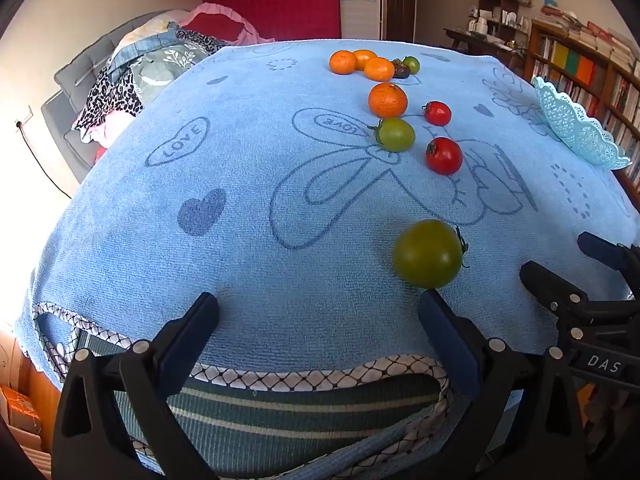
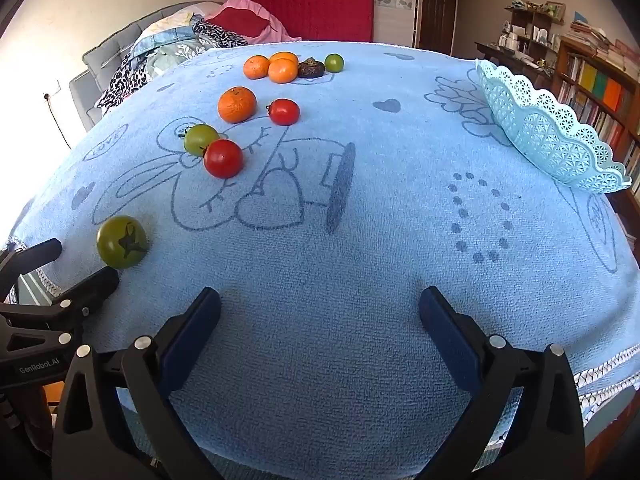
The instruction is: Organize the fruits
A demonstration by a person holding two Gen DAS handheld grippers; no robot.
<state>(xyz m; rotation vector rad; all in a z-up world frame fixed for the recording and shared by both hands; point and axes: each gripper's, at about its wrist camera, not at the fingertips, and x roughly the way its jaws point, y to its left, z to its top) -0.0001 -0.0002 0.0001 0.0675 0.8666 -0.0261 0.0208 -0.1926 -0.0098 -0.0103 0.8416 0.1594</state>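
Green tomato [image 1: 427, 253] lies just beyond left gripper's [image 1: 318, 312] spread jaws.

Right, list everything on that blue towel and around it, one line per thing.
oranges: 4, orange, three clustered at the far edge, one nearer alone
red tomatoes: 2, red, mid-towel, left of centre
green tomatoes: 3, green, one big near the left gripper, one behind a red tomato, one at the far edge
dark fruit: 1, brown-black, far edge between the oranges and a green tomato
basket: 1, pale blue lace plastic, right edge, nothing seen inside
towel: 1, blue with a rabbit drawing, covers the table
left gripper: 1, black, open, near edge
right gripper: 1, black, open, near edge
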